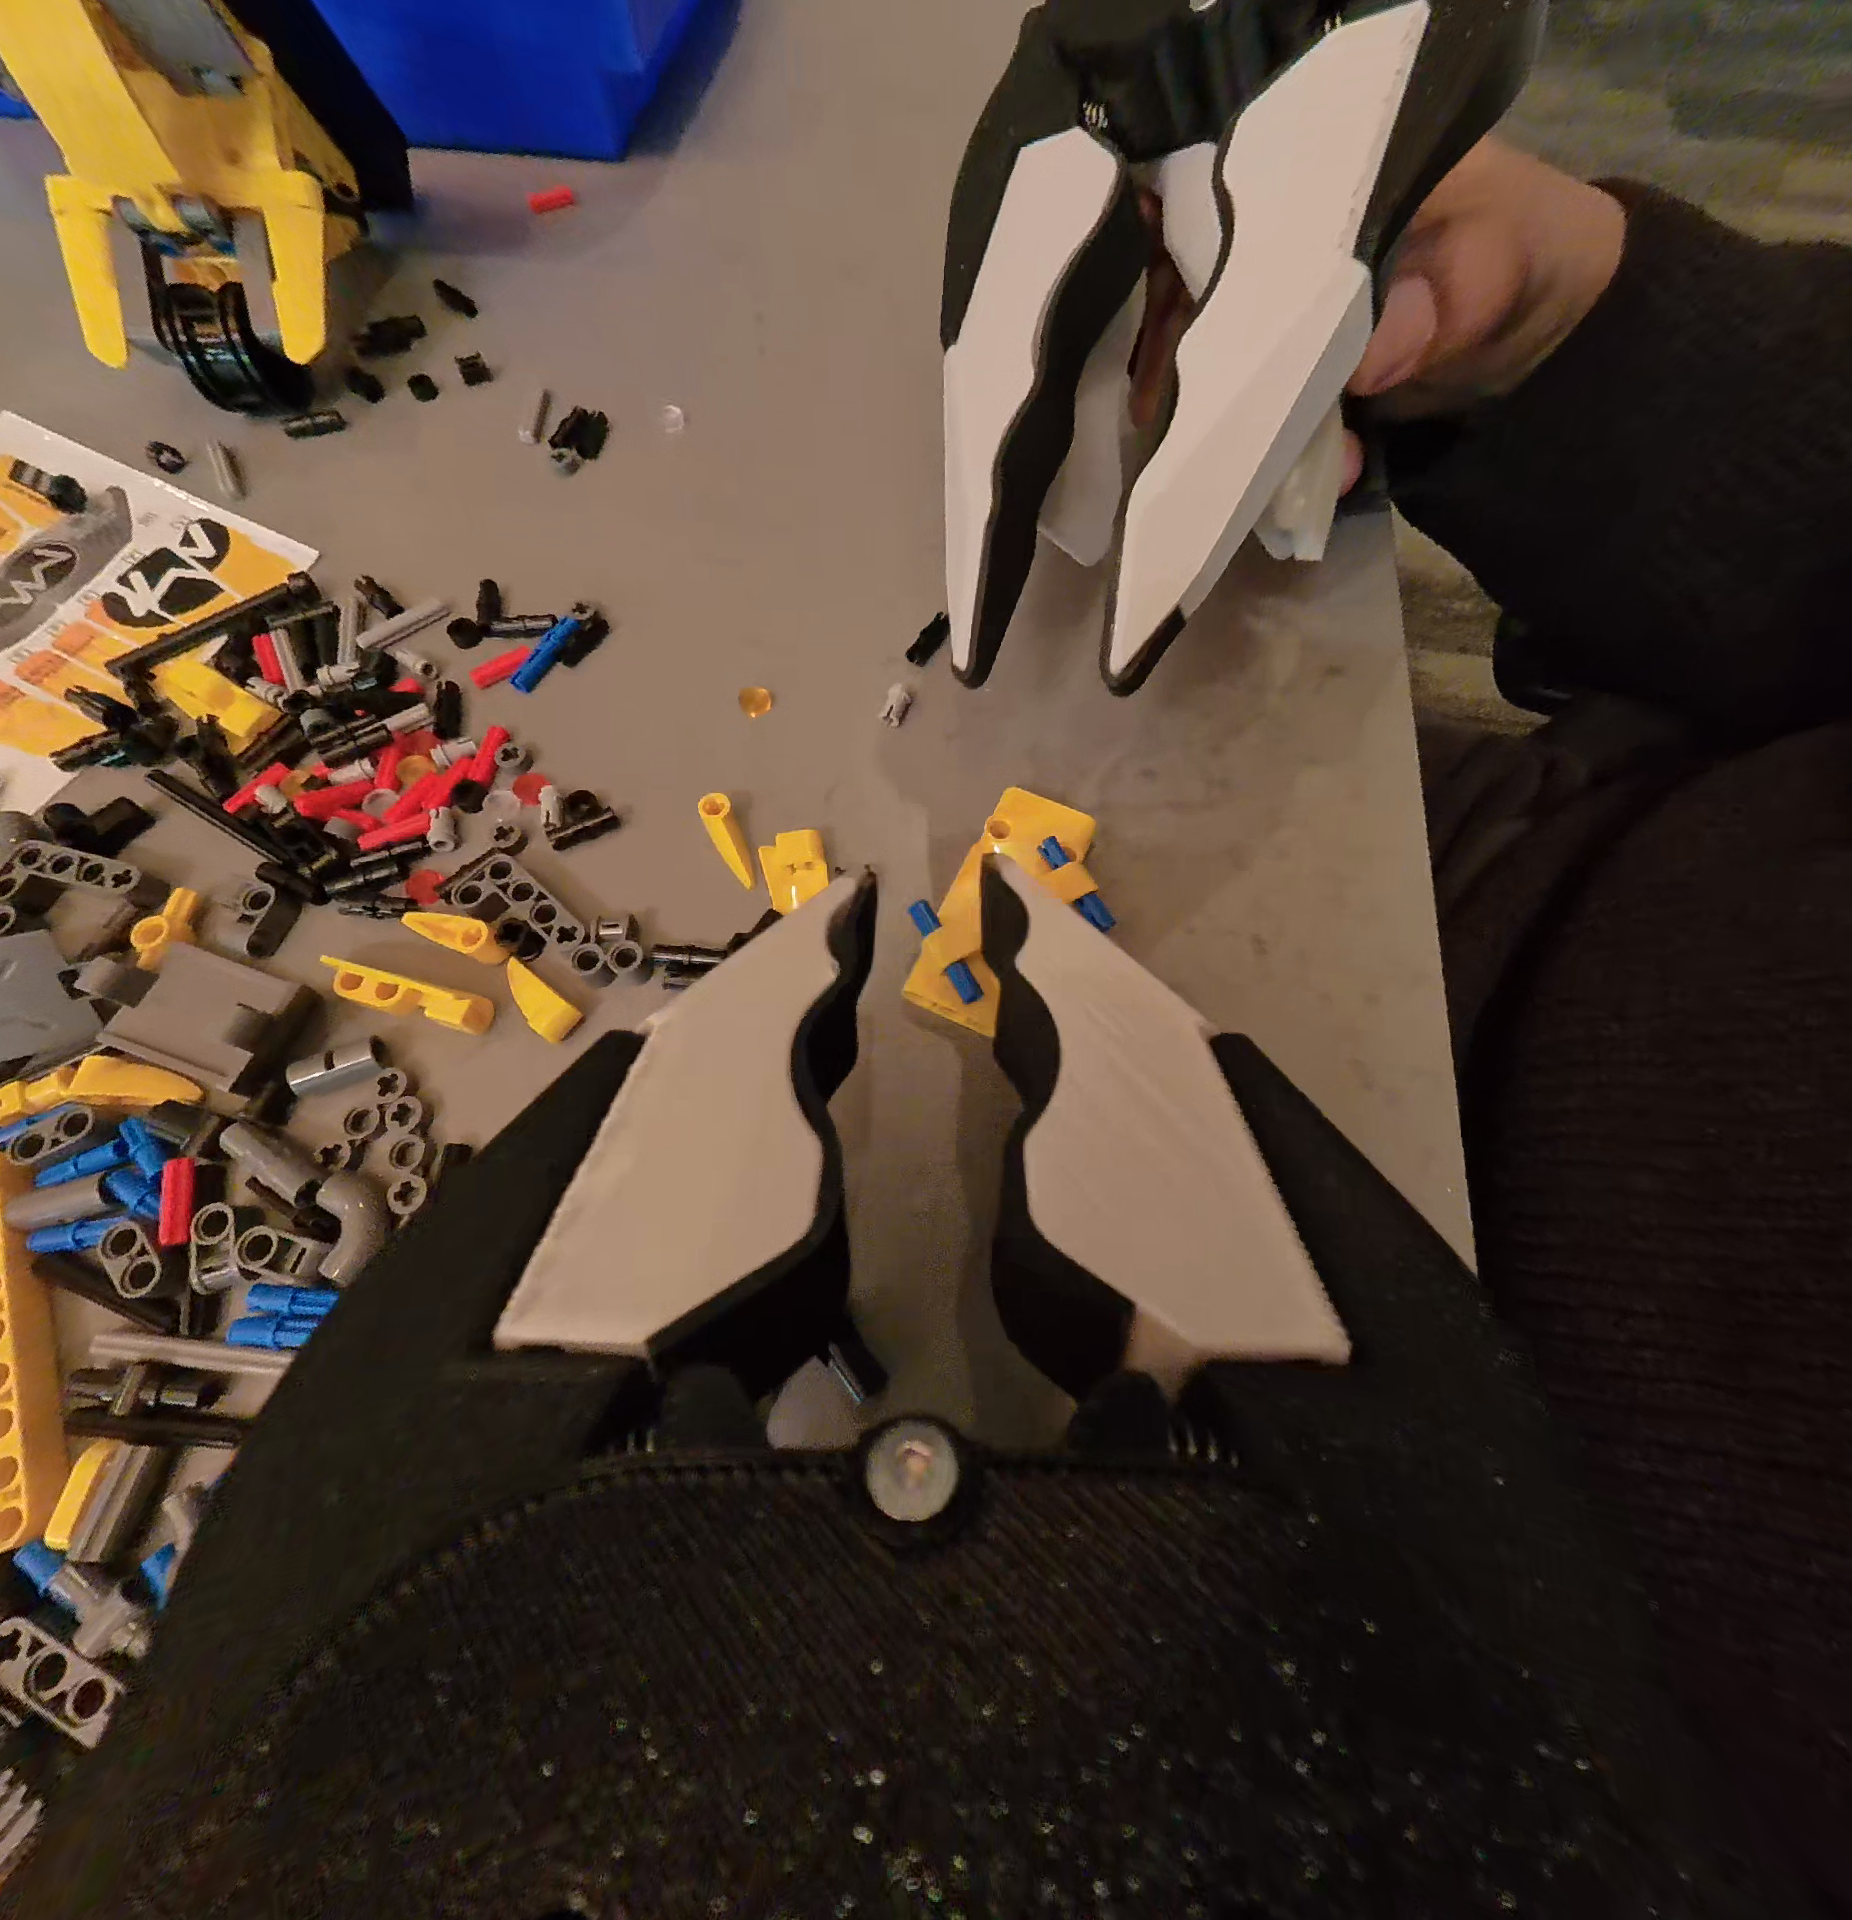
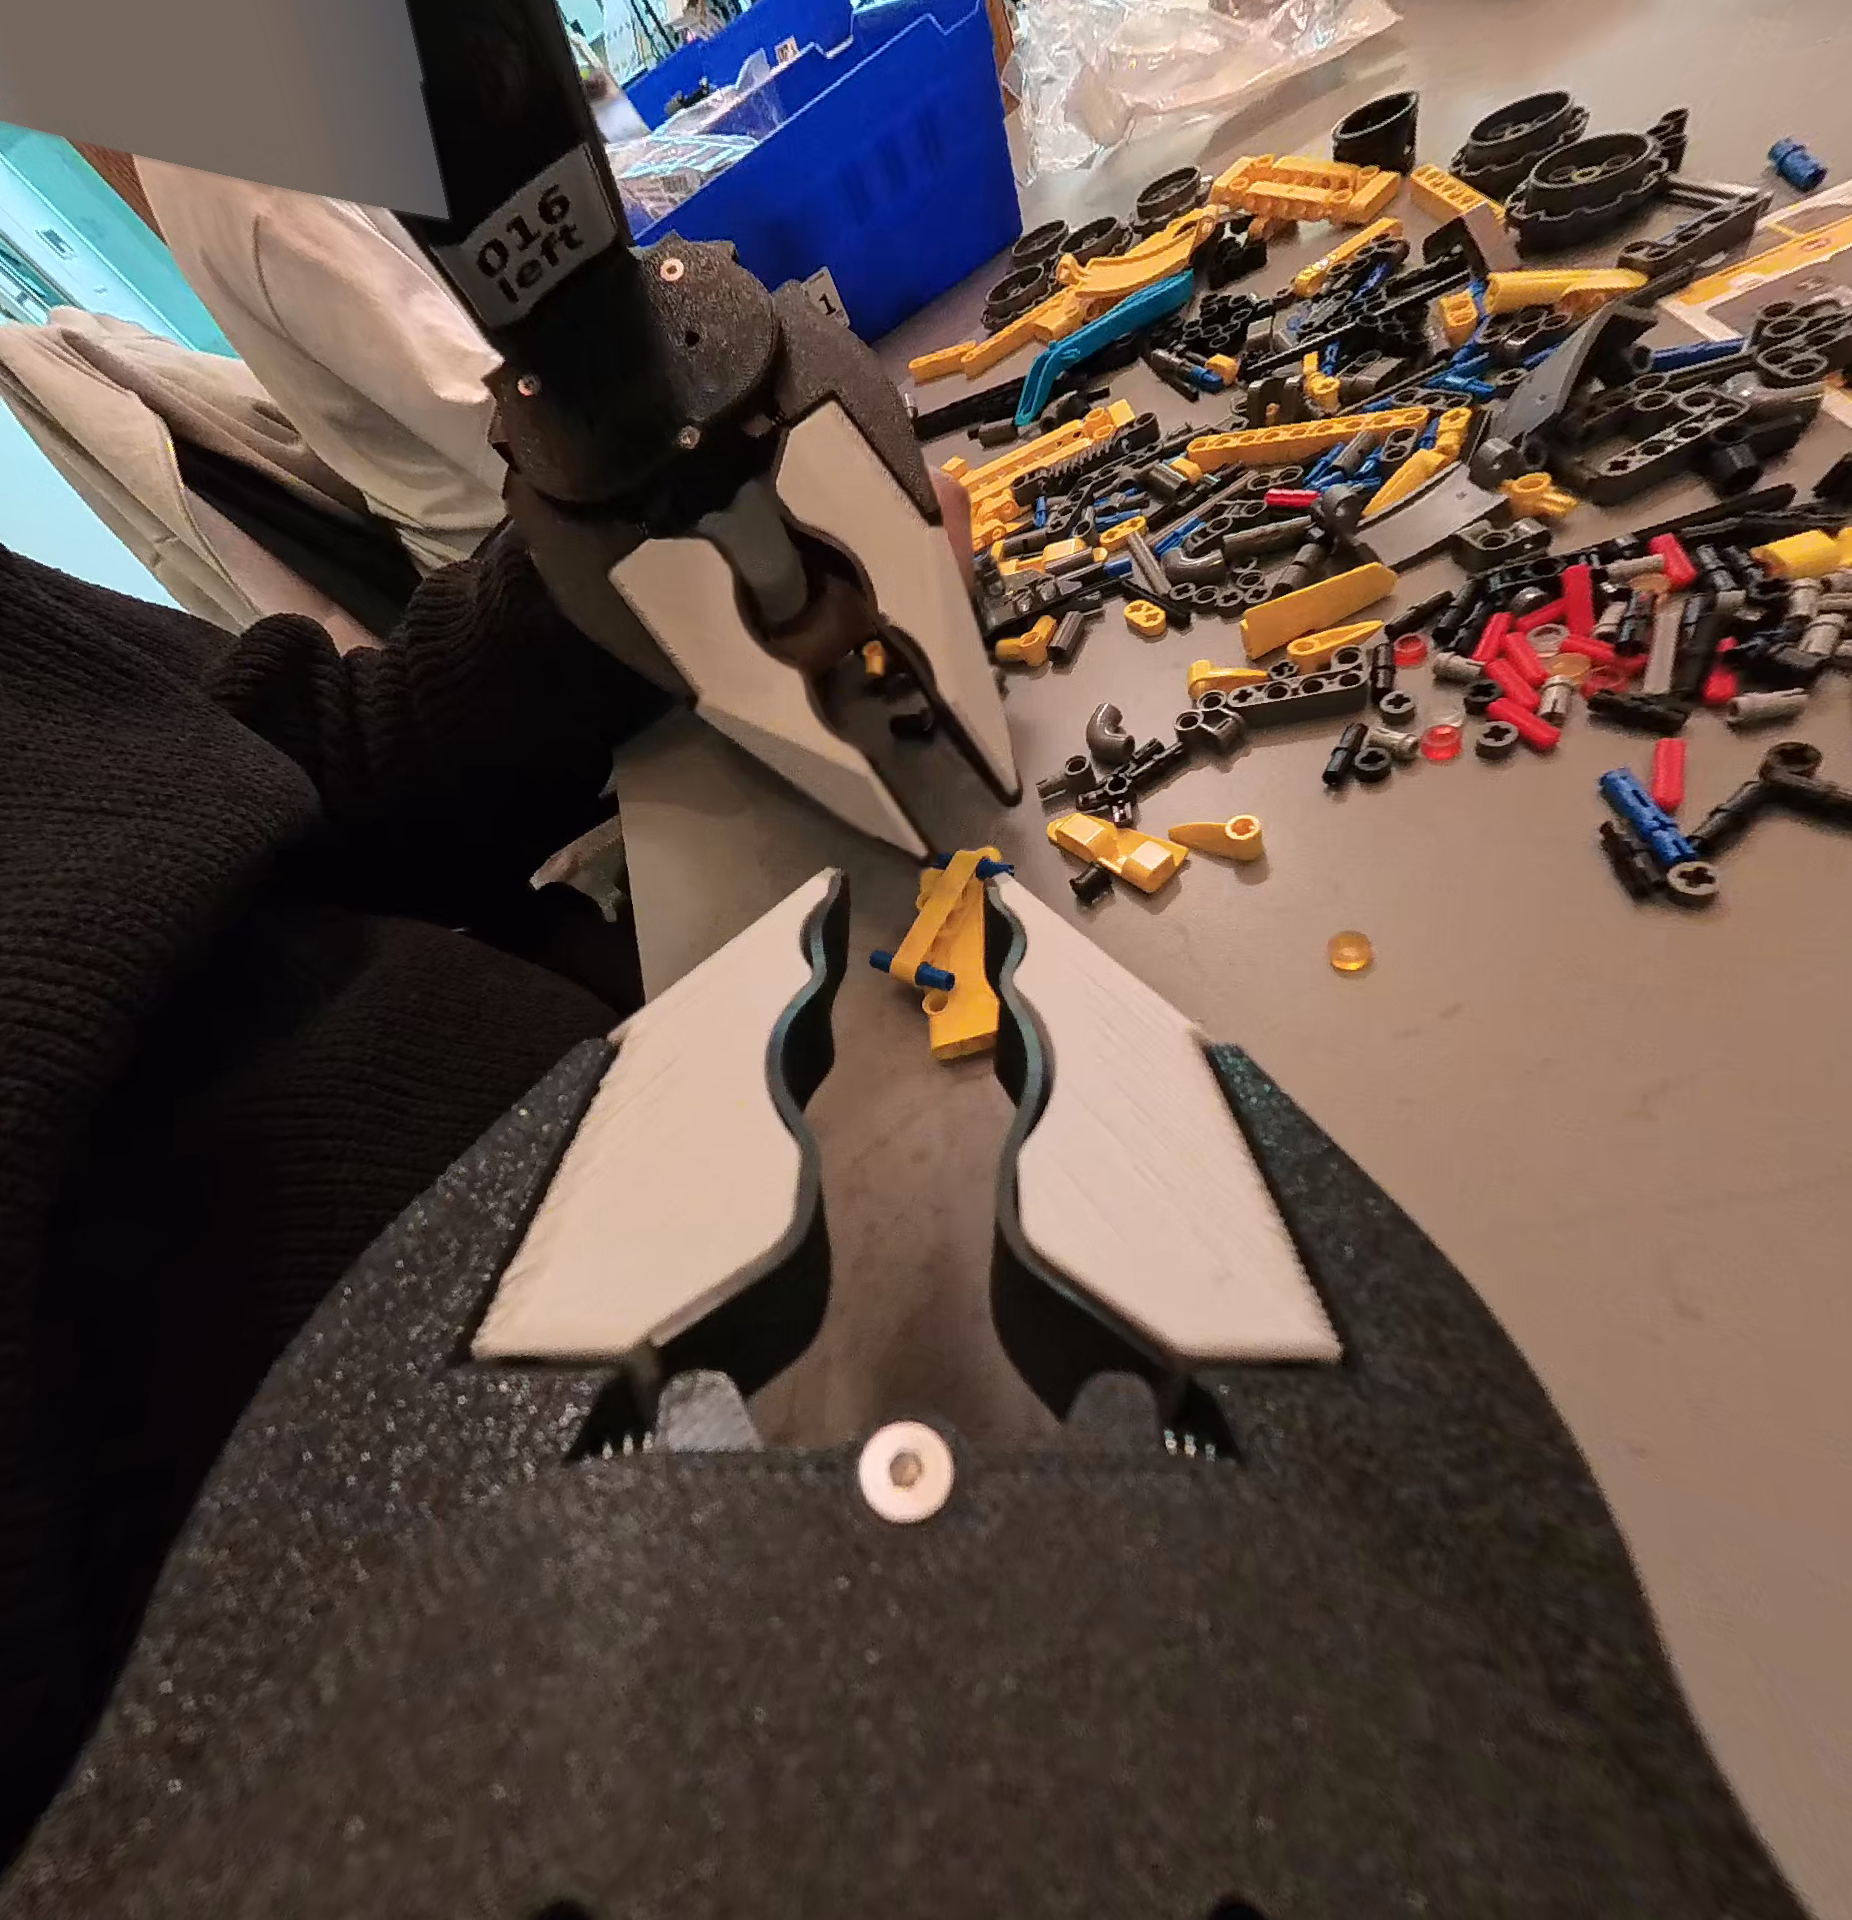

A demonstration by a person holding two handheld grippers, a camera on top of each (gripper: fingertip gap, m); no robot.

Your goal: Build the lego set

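A small yellow lego assembly with blue pins (image 1: 1015,914) lies on the grey table (image 1: 1265,935) near its edge. My left gripper (image 1: 930,881) is open and empty, its tips just short of the assembly, which is partly hidden behind the right fingertip (image 1: 1005,904). My right gripper (image 1: 1047,675) hangs open a little beyond it, tips pointing down at the table. In the right wrist view the assembly (image 2: 953,977) lies between the open tips of my right gripper (image 2: 914,888), close to the right finger. The left gripper (image 2: 963,821) points at it from the far side.
A large pile of loose yellow, black, grey, red and blue parts (image 1: 361,790) (image 2: 1421,499) covers the table. A partly built yellow model (image 1: 195,187), a sticker sheet (image 1: 101,561) and a blue bin (image 2: 849,177) stand farther off. A person's dark sleeve (image 1: 1680,520) runs along the table edge. Some 4 cm of space lies between my two pairs of fingers. Both grippers' tips are roughly 25 cm from the partly built yellow model (image 1: 195,187).
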